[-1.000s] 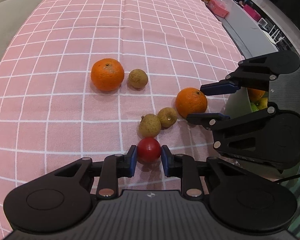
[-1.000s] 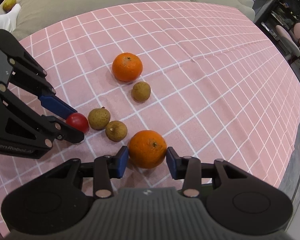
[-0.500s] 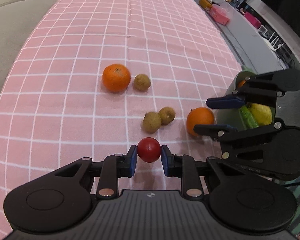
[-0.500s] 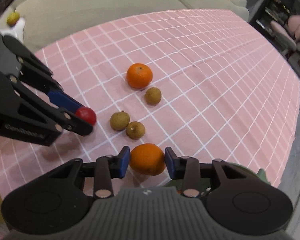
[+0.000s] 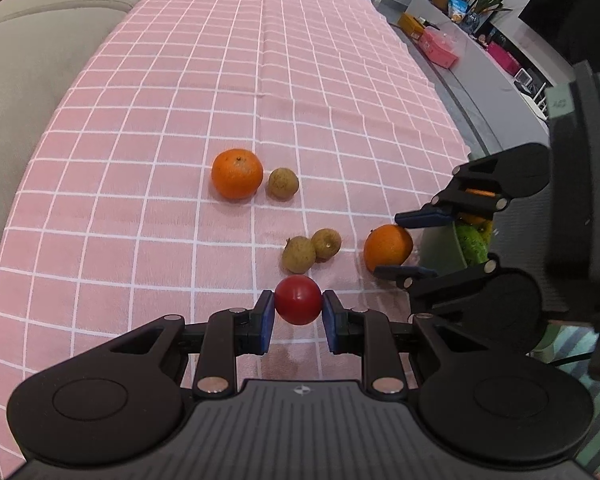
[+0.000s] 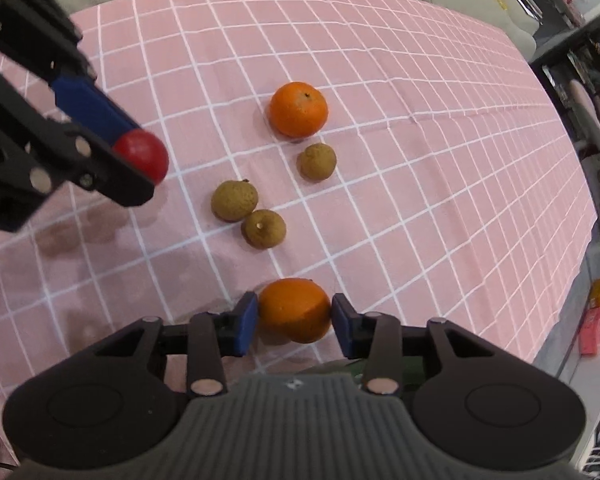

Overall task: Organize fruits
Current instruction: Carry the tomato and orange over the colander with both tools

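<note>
My left gripper (image 5: 298,311) is shut on a small red round fruit (image 5: 298,300) and holds it above the pink checked cloth (image 5: 140,240); the fruit also shows in the right wrist view (image 6: 144,158). My right gripper (image 6: 294,322) is shut on an orange (image 6: 294,308), lifted near the table's edge; it also shows in the left wrist view (image 5: 388,248). On the cloth lie a second orange (image 5: 237,173), a brown longan beside it (image 5: 283,183), and two longans close together (image 5: 299,254) (image 5: 326,243).
A green bowl (image 5: 440,246) with green and yellow fruit stands past the table's right edge, behind the right gripper. A grey sofa (image 5: 40,40) borders the table on the left. A shelf with boxes and plants (image 5: 440,46) is at the far right.
Both grippers have risen with their fruit. The right gripper has drawn its orange back toward the table edge by the bowl. The fruits on the cloth have not moved.
</note>
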Available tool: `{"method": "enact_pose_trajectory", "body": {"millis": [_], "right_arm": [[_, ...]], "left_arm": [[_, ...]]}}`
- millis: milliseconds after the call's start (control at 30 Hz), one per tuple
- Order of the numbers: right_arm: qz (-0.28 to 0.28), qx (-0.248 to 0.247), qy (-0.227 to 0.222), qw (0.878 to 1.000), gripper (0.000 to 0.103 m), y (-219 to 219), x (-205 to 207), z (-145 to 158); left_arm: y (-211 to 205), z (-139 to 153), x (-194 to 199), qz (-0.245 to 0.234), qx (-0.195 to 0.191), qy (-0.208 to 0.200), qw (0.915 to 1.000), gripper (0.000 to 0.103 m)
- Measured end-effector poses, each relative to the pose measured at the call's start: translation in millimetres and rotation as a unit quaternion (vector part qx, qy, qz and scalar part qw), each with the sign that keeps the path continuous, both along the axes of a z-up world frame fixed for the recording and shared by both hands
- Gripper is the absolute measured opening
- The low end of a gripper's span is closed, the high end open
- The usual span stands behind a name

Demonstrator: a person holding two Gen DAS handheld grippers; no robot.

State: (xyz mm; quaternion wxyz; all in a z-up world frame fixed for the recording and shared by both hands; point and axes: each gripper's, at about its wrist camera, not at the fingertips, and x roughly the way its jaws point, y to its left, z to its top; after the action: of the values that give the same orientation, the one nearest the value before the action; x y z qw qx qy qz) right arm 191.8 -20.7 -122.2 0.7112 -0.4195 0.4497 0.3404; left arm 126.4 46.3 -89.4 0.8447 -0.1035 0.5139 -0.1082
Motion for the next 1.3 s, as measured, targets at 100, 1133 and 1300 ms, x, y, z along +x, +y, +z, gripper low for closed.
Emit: {"method": "enact_pose_trajectory", "body": {"millis": [100,1133,1300], "right_arm": [[-0.004,0.01,-0.002,1.0,0.036,-1,-4,6],[-0.264,0.18,0.029,0.947,0.036,-177,-57,78],[-0.259,0.169,0.052,0.95,0.036,-176,-44,54]], "left_arm": [[-1,8,-2,0.001,-0.004,-0.009,0.9999,0.028],[-127,41,8,-0.156,-0.052,-0.037,0.9858,0.028],[-141,23,19,-0.168,-0.004,-0.007,0.9857,0.028]]}}
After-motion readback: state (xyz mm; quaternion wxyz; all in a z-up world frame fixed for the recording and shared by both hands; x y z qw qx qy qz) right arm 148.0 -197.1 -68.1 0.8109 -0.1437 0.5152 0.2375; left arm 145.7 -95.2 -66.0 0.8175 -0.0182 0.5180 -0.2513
